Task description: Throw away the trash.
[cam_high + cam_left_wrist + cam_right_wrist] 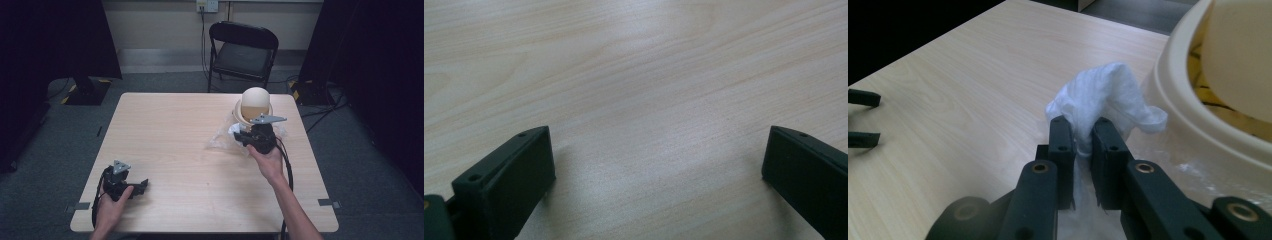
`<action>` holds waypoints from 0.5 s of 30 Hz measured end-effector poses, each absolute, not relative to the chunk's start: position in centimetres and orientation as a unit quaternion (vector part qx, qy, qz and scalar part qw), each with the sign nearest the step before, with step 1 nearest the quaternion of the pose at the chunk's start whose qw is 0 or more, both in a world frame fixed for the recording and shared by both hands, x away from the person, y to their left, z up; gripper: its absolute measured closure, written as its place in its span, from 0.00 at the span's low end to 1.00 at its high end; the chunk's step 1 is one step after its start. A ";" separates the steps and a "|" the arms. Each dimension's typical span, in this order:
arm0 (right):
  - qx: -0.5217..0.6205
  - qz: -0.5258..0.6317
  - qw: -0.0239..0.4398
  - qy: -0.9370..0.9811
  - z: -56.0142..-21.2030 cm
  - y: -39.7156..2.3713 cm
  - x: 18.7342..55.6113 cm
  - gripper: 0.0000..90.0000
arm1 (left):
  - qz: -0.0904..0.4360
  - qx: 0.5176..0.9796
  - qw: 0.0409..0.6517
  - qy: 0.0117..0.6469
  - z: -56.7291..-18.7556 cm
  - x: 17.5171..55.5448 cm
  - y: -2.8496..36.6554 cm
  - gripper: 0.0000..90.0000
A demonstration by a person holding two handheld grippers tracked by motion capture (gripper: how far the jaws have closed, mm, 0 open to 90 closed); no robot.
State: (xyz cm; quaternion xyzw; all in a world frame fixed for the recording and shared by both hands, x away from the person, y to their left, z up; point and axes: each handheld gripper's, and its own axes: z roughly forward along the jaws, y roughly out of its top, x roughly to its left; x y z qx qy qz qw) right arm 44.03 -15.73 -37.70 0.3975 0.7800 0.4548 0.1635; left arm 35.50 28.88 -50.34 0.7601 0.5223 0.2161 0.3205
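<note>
Bare tabletop point(175, 130) surrounds wide-open left claw point(659, 165); right claw point(1083, 145) pinches white tissue point(1108, 95).

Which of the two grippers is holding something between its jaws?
The right gripper: its jaws pinch a white plastic bag beside the cream bin. The left gripper is open over bare table.

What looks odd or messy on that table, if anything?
Only a little. The right tongs pinch a crumpled white tissue beside a cream bowl-shaped container, which sits on wrinkled clear plastic. No spill or damage is visible. The left tongs are open over the table.
</note>
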 end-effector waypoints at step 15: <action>0.423 0.441 0.183 0.770 -36.0 -17.5 46.5 0.90 | 0.216 0.760 0.320 0.523 -50.3 35.5 28.9 0.00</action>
